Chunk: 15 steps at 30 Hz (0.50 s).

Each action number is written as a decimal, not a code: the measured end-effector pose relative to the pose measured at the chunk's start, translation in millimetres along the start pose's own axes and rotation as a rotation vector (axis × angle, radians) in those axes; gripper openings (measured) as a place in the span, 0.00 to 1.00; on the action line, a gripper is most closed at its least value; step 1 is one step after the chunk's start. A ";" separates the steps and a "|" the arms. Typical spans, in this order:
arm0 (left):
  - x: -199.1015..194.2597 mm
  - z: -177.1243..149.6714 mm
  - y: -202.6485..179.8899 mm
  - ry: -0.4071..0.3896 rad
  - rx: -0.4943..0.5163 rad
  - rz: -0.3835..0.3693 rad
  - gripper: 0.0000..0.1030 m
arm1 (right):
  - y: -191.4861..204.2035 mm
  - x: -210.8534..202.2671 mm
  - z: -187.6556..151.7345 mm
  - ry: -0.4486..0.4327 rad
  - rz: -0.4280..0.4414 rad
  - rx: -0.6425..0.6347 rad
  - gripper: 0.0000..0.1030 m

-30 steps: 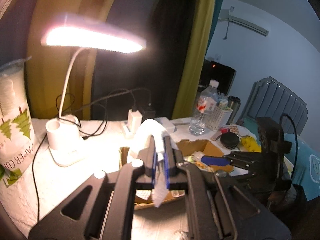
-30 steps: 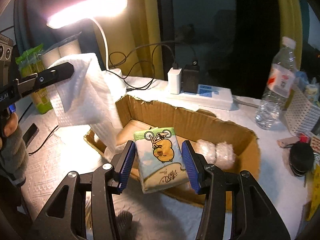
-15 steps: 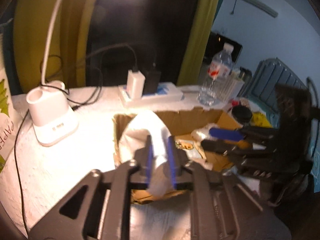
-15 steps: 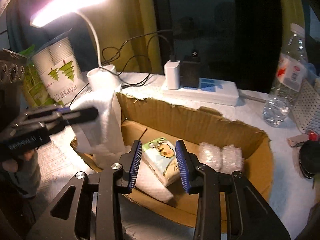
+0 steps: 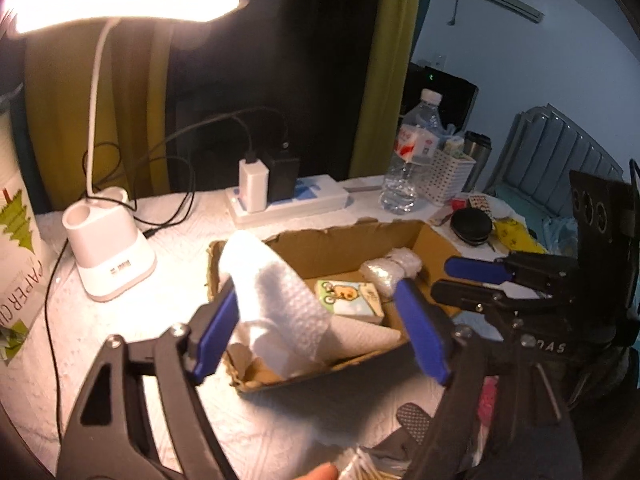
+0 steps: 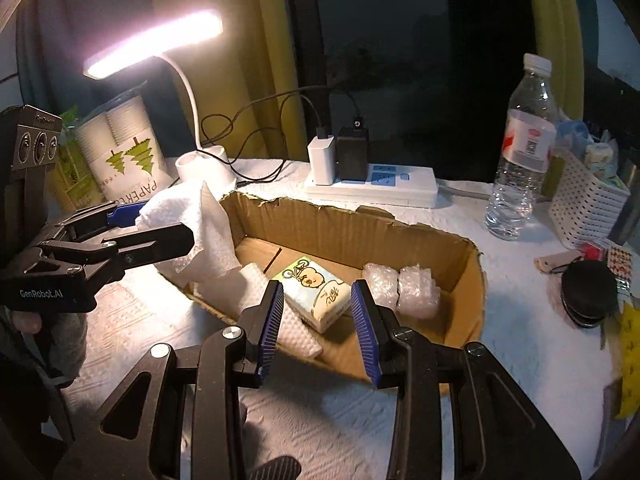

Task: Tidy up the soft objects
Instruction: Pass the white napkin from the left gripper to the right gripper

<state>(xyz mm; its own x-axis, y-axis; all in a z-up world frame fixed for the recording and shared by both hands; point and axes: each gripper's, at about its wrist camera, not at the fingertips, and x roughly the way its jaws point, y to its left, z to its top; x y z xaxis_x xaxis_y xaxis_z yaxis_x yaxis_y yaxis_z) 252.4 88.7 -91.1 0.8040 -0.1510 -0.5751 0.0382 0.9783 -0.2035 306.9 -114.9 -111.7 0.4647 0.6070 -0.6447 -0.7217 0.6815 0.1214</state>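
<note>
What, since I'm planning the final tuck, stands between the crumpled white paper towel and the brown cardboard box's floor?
Only the end wall of the brown cardboard box, over which the crumpled white paper towel drapes. The open left gripper straddles it; the duck-print tissue packet lies inside.

The right tongs (image 6: 316, 320) stand with their blue-padded jaws apart, hovering over the near edge of a torn cardboard box (image 6: 464, 280). A tissue pack (image 6: 316, 294) printed with a cartoon duck lies tilted on the box floor, seen between the pads and touching neither. Two bubble-wrap rolls (image 6: 400, 290) lie just beside it, to the right. A white paper towel (image 6: 208, 236) drapes over the box's left wall. The left tongs (image 6: 160, 224) reach in from the left at that towel, jaws parted. Behind the box on the white-covered counter (image 6: 516, 332) sit a power strip (image 6: 372, 186), a water bottle (image 6: 520, 152) and a lit desk lamp (image 6: 154, 46).
</note>
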 end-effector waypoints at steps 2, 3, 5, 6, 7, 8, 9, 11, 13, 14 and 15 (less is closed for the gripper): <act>-10.1 -0.3 -7.6 -0.020 0.010 -0.021 0.83 | 1.5 -7.4 -2.0 -0.009 -0.003 0.000 0.37; -13.8 0.4 -9.5 -0.026 0.013 -0.030 0.84 | 1.8 -12.7 -3.4 -0.015 -0.005 0.000 0.37; -23.1 0.6 -17.4 -0.043 0.033 -0.047 0.84 | 2.4 -20.3 -5.2 -0.024 -0.008 0.003 0.37; -26.7 0.7 -20.5 -0.049 0.041 -0.055 0.84 | 2.3 -23.9 -6.3 -0.029 -0.010 0.005 0.37; -30.8 0.3 -24.0 -0.054 0.049 -0.071 0.84 | 1.8 -26.8 -7.8 -0.032 -0.012 0.007 0.37; -33.0 -0.1 -26.0 -0.054 0.052 -0.077 0.84 | 1.6 -30.3 -9.1 -0.036 -0.012 0.009 0.37; -34.7 -1.2 -27.7 -0.050 0.055 -0.078 0.84 | 2.0 -34.7 -10.8 -0.042 -0.013 0.011 0.37; -34.0 -4.2 -29.5 -0.032 0.059 -0.072 0.84 | 2.3 -40.4 -14.1 -0.048 -0.014 0.012 0.37; -31.2 -9.4 -27.5 -0.009 0.051 -0.055 0.84 | 2.7 -45.8 -17.4 -0.052 -0.015 0.014 0.37; -30.0 -12.3 -25.1 0.003 0.044 -0.043 0.84 | 2.2 -48.3 -19.3 -0.053 -0.016 0.016 0.37; -29.4 -14.9 -22.7 0.009 0.039 -0.031 0.84 | 1.4 -50.1 -20.4 -0.054 -0.017 0.018 0.37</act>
<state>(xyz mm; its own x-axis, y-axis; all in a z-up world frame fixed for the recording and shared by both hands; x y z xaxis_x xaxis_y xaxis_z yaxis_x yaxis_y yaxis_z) 219.1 68.8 -81.4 0.7970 -0.1821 -0.5758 0.0860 0.9780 -0.1903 272.1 -152.7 -94.6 0.5038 0.6163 -0.6053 -0.7047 0.6984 0.1246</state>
